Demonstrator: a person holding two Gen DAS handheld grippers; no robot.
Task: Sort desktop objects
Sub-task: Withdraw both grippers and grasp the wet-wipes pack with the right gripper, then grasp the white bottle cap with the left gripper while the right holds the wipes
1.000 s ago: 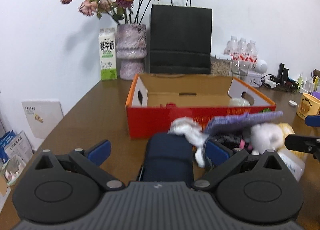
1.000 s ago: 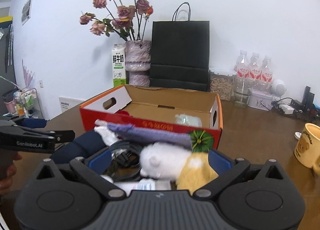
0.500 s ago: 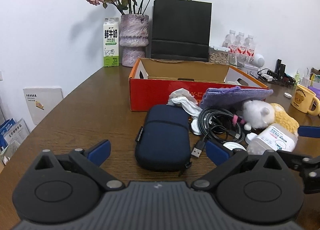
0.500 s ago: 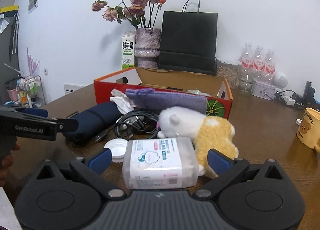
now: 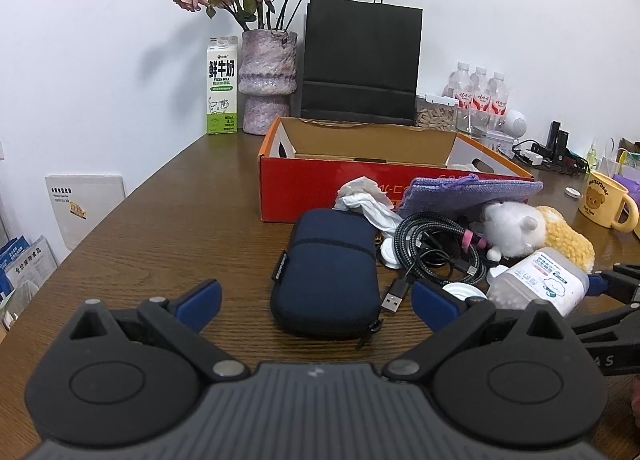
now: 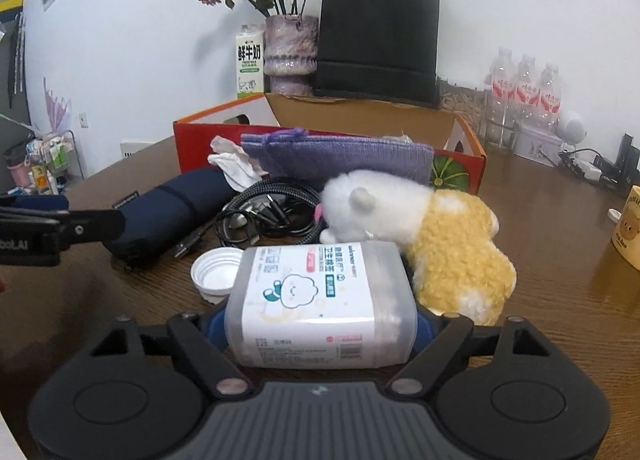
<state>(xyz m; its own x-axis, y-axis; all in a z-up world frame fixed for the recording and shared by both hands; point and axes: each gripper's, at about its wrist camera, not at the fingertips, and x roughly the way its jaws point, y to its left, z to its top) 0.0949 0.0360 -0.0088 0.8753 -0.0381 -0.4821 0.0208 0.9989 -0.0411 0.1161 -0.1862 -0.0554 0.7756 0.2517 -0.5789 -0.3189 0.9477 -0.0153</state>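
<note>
Fingers of our right gripper [image 6: 320, 324] have come down and are closing around the cotton swab box [image 6: 320, 300], just before the red box [image 6: 456, 176]. Our left gripper [image 5: 316, 300] stays wide, empty, by the blue pouch [image 5: 326, 276].

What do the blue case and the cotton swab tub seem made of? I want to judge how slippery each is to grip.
Blue case: looks like matte woven fabric over a semi-rigid shell; no glare, rounded moulded edges, side zipper. Cotton swab tub: probably translucent frosted plastic with a glossy paper label; white contents show faintly through its ends. It lies between the closing jaws of the right claw.
</note>
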